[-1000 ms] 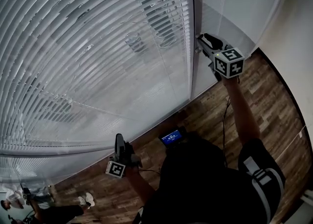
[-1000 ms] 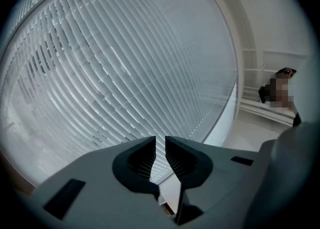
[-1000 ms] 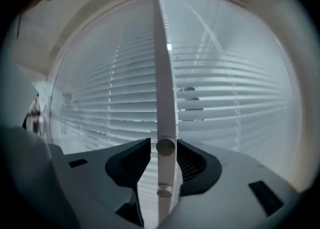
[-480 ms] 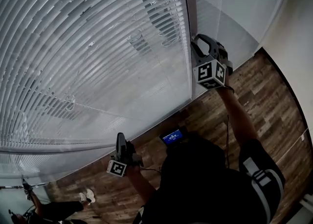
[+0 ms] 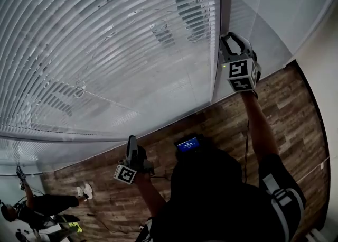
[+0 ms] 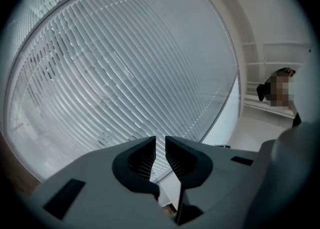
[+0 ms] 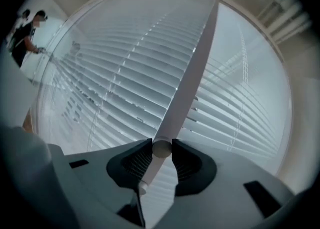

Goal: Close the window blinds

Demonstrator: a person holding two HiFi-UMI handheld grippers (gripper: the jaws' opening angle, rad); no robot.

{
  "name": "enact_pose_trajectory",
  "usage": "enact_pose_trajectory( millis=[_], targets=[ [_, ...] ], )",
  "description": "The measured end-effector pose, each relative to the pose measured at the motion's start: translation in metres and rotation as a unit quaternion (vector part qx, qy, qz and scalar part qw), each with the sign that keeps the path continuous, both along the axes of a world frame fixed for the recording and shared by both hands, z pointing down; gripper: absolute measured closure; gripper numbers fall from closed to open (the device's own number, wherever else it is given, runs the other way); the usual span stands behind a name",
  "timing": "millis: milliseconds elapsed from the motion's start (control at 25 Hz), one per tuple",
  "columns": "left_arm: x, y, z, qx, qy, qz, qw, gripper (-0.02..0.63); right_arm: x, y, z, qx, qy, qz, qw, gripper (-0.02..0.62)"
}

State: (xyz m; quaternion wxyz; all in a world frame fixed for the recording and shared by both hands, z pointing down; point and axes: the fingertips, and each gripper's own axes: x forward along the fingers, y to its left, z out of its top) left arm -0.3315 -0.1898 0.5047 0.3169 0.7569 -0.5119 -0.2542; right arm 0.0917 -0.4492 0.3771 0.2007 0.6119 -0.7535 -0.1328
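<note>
White slatted blinds [image 5: 105, 50] cover the big window in front of me, slats tilted partly flat. Their white tilt wand [image 7: 192, 73] hangs by the window's right edge. My right gripper [image 5: 228, 40] is raised to it; in the right gripper view the wand's lower end sits between the jaws [image 7: 161, 148], which are closing, and both pads touch it. My left gripper [image 5: 130, 143] hangs low near the floor, away from the blinds. In the left gripper view its jaws [image 6: 160, 145] stand a narrow gap apart with nothing between them.
A second blind panel [image 5: 264, 3] lies right of the upright frame, with a white wall [image 5: 327, 40] beyond it. Wooden floor [image 5: 285, 109] runs below. A small device with a blue screen [image 5: 188, 144] is at my chest. Another person [image 5: 37, 206] stands at the lower left.
My right gripper has swung from pointing sideways at the window frame to pointing up along the wand. My head view has shifted. The left gripper has hardly moved.
</note>
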Motion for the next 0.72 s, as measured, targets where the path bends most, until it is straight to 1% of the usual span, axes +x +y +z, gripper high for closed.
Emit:
enact_pose_trajectory(
  millis=[120,240,360,440,560,640,720],
  targets=[
    [0.003,0.012,0.000,-0.008,-0.019,-0.010,0.9997,0.538,0.007,-0.003,0.005,-0.031,-0.099,-0.022,0.994,0.465],
    [0.004,0.035,-0.003,-0.015,-0.040,-0.016,0.9990,0.538,0.010,0.003,0.002,-0.040,-0.159,-0.045,0.985,0.465],
    [0.007,0.048,-0.014,-0.015,-0.048,-0.015,0.9986,0.538,0.019,0.009,0.000,-0.047,-0.219,-0.060,0.973,0.465],
    [0.009,0.046,-0.018,-0.011,-0.052,-0.012,0.9985,0.538,0.031,0.016,0.002,-0.049,-0.268,-0.067,0.960,0.465],
    [0.009,0.053,-0.024,0.001,-0.053,-0.008,0.9986,0.538,0.042,0.048,0.013,-0.059,-0.348,-0.092,0.931,0.465],
    [0.007,0.060,-0.029,0.014,-0.052,0.004,0.9985,0.538,0.045,0.079,0.021,-0.062,-0.386,-0.104,0.915,0.465],
    [0.003,0.068,-0.031,0.026,-0.047,0.017,0.9984,0.538,0.042,0.112,0.035,-0.073,-0.414,-0.108,0.901,0.465]
  ],
)
